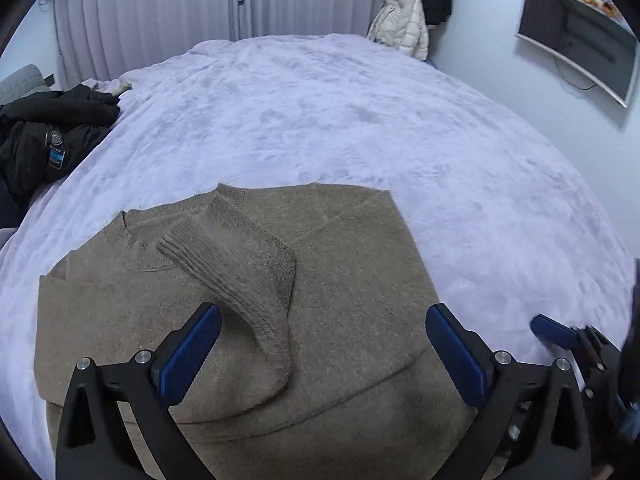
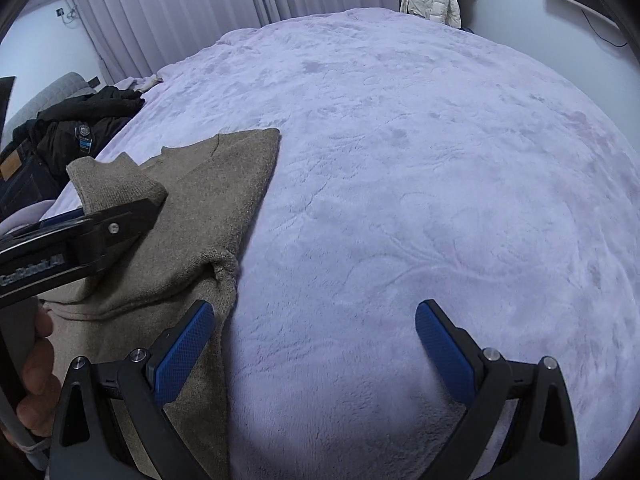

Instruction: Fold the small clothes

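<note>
On the bed (image 1: 360, 120), in the left wrist view, your left tongs (image 1: 320, 344) are hovering spread over the brown sweater (image 1: 352, 280), whose sleeve (image 1: 240, 272) is lying folded across the chest; probably the sides are coming next. In the right wrist view, your right tongs (image 2: 314, 344) are waiting spread, empty, at the sweater's edge. Black clothes (image 2: 68, 136) are lying far left, not blocking.

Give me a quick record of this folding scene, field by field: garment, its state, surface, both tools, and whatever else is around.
garment: brown knit sweater
state: lying flat, one sleeve folded across the chest
surface: lavender fleece blanket on a bed
left tool: open, above the sweater, holding nothing
right tool: open, at the sweater's right edge, holding nothing
clutter: black jacket on the bed's far left
background: white puffer coat, curtains, wall screen
</note>
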`<action>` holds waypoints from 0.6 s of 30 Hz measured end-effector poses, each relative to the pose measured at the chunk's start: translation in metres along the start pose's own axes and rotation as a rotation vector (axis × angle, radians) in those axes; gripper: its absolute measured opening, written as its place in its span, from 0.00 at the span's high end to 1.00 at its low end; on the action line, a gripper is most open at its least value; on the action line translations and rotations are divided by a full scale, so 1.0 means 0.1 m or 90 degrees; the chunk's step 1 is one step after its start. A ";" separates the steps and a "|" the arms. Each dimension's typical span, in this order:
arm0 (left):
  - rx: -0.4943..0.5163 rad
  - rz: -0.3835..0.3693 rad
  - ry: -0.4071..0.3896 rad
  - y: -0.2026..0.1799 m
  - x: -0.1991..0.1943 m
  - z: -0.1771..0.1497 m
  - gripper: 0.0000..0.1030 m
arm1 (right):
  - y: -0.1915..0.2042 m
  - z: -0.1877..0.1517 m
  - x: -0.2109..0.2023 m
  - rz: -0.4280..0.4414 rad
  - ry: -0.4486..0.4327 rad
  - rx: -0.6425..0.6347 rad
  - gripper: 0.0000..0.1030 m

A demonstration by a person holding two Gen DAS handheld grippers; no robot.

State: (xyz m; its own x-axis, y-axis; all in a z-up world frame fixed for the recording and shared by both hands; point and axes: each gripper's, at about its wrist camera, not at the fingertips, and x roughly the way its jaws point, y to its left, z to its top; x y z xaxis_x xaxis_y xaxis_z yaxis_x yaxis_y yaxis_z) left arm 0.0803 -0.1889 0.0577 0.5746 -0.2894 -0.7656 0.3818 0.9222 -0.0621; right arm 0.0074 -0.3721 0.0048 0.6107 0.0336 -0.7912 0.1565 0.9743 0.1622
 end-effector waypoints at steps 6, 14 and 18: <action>-0.054 0.034 -0.038 0.78 -0.28 -0.15 0.00 | 0.17 0.08 -0.03 0.012 -0.009 -0.023 0.02; -0.315 0.082 0.011 2.11 -0.05 -0.44 0.00 | 1.26 0.41 0.07 0.081 -0.021 -0.146 0.02; -0.314 0.119 0.086 2.26 0.28 -0.65 0.00 | 2.02 0.37 0.55 0.007 0.034 -0.286 0.02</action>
State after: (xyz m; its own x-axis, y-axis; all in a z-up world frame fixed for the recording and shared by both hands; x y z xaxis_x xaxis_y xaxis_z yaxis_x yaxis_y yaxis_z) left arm 0.1355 0.0285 -0.0198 0.4899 -0.1041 -0.8655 -0.1218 0.9749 -0.1862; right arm 0.1013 -0.1815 0.0159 0.5677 0.0447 -0.8220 -0.2091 0.9736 -0.0914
